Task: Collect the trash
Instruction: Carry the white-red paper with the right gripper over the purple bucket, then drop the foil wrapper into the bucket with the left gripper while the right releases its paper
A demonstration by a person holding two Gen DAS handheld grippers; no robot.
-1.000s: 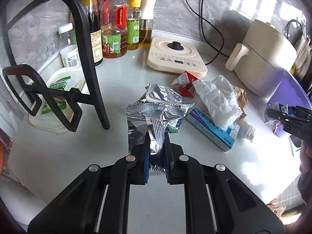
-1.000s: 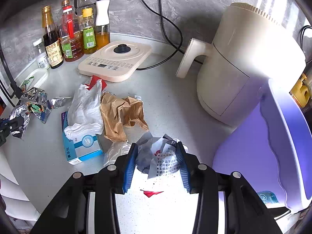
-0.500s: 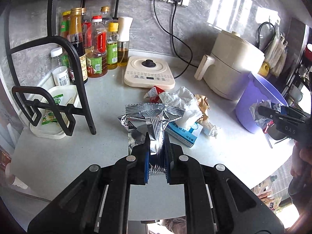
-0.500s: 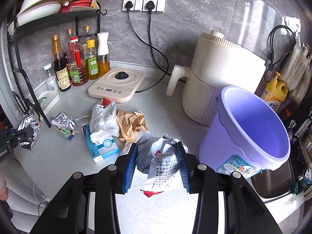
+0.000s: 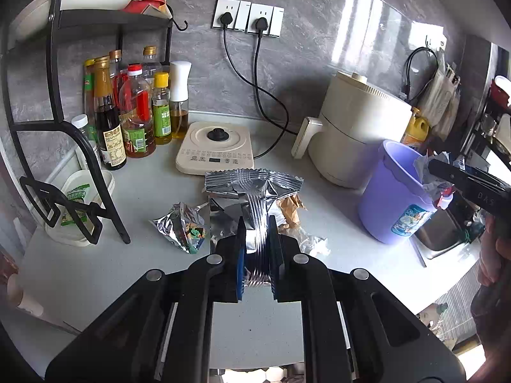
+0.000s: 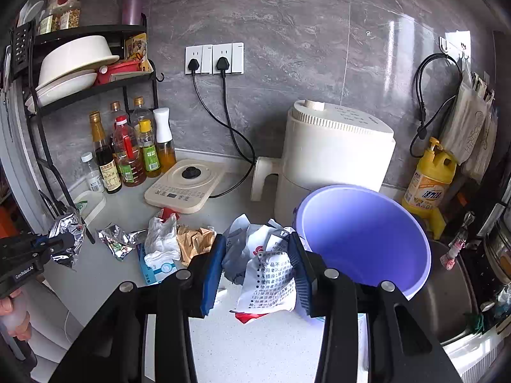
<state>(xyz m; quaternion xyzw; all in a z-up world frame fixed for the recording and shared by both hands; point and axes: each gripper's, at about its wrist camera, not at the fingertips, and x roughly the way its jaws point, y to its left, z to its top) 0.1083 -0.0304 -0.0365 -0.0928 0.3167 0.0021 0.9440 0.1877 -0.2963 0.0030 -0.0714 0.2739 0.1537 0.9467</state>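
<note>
The left gripper (image 5: pixel 256 249) jaws pinch a silver foil wrapper (image 5: pixel 252 188); the right gripper (image 6: pixel 257 269) jaws pinch a crumpled printed wrapper (image 6: pixel 268 265) beside the purple bucket (image 6: pixel 377 223).

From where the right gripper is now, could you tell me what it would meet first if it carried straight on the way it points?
Probably the near rim of the purple bucket. The right gripper, shut on a crumpled white wrapper, points just left of it, so it might pass toward the white appliance behind; depth is unclear.

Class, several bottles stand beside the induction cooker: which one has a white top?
The clear oil sprayer bottle nearest the cream induction cooker; the other bottles carry yellow, red or gold caps.
</note>
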